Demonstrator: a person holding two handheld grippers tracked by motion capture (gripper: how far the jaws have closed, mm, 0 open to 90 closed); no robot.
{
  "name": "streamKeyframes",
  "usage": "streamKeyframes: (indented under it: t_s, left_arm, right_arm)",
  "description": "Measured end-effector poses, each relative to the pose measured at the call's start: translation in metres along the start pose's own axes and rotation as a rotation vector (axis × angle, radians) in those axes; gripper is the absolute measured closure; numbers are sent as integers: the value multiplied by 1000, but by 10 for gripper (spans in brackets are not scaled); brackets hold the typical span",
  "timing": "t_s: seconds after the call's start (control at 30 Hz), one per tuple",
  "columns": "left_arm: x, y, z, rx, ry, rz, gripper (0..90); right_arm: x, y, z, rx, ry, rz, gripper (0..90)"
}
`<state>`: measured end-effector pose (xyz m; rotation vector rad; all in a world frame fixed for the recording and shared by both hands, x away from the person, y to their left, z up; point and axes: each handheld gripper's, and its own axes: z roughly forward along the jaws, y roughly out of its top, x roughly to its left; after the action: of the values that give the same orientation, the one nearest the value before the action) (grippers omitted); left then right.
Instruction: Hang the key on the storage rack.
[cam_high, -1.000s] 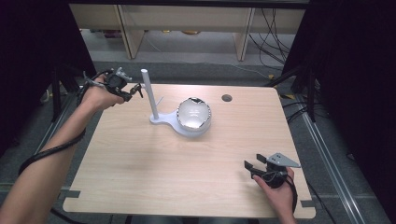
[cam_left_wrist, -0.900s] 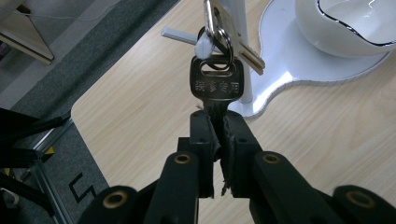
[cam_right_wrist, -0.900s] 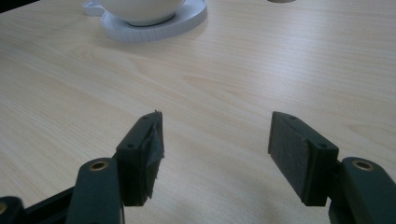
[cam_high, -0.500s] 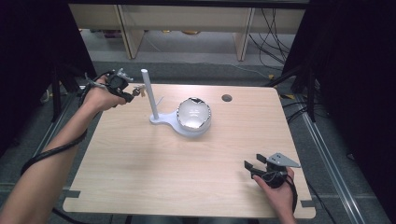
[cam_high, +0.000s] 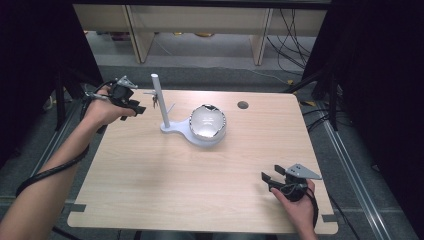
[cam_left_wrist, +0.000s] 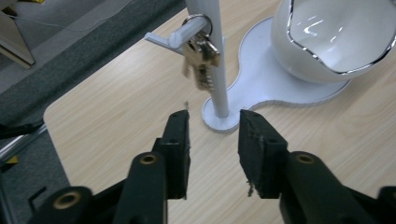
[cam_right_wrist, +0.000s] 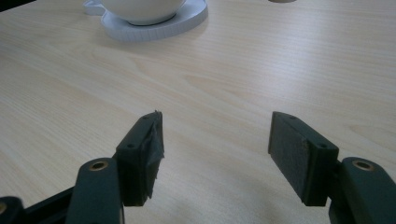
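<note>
On the table (cam_high: 150, 190), we see the white stand (cam_high: 172, 127) with its bowl (cam_high: 207, 122), its post (cam_left_wrist: 212, 56) carrying a keyring (cam_left_wrist: 201, 49) on a side peg. Just left of that post, our left gripper (cam_left_wrist: 212, 126) has just been opening, its jaws parted with nothing between them. Well apart from the stand, toward the near right corner, our right gripper (cam_right_wrist: 217, 140) rests released and empty.

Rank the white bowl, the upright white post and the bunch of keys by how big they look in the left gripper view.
1. white bowl, cut off by the frame's edge
2. upright white post, top out of frame
3. bunch of keys, hanging on the post's peg
</note>
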<state>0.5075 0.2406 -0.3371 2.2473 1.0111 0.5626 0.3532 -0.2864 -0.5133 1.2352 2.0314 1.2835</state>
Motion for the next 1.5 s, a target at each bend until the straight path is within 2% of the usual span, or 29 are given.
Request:
streamKeyframes:
  t_s: [0.07,0.13,0.17,0.27,0.43,0.47,0.53,0.6,0.67,0.7,0.8,0.83,0.93,0.97,1.0,1.07,1.17,1.23,1.37,1.5]
  left_arm:
    - [-1,-3,-1,-23,-5,-16,565]
    - [-1,-5,-2,-30,-6,-18,521]
    - [-2,-8,-4,-49,-11,-19,507]
    - [-2,-12,-7,-53,-25,-9,483]
    - [-8,-22,-11,-101,-12,8,427]
    - [-12,-27,-11,-142,-10,1,416]
    - [-15,-30,-11,-159,-12,-3,408]
    - [-19,-39,-13,-174,5,12,388]
    - [-22,-41,-14,-186,13,3,383]
    - [-21,-44,-16,-201,27,44,370]
    - [-23,-48,-18,-209,29,46,359]
    - [-26,-52,-20,-202,29,8,359]
    - [-32,-60,-22,-242,28,-24,355]
    - [-32,-60,-22,-242,28,-24,355]
    - [-34,-66,-22,-267,26,-45,355]
    - [-34,-68,-23,-265,29,-41,355]
    - [-38,-79,-23,-299,37,-71,348]
    - [-40,-84,-23,-308,42,-77,346]
    - [-43,-91,-23,-313,48,-75,346]
    - [-49,-103,-22,-330,32,-96,347]
  right_arm:
    - [1,0,1,-4,5,12,367]
    - [1,0,1,-4,4,12,368]
    - [1,0,1,-5,5,13,368]
    - [1,0,1,-3,5,2,367]
    - [1,0,1,-7,4,12,367]
    - [1,0,0,1,3,1,368]
    - [0,0,0,-1,-2,-3,367]
    - [0,0,0,1,-2,2,367]
    - [0,0,0,1,-1,0,368]
    - [2,0,1,-2,6,10,368]
    - [2,0,1,-2,5,8,368]
    - [2,0,1,-2,4,7,368]
    - [0,0,0,-9,-8,-8,367]
    - [1,0,0,-1,1,7,368]
    - [1,-1,1,-2,5,11,368]
    - [1,0,0,2,7,12,367]
    - [1,0,0,4,7,11,367]
    - [2,0,2,-5,19,22,367]
    - [2,-1,2,-7,27,20,367]
    - [2,-1,2,-9,25,21,367]
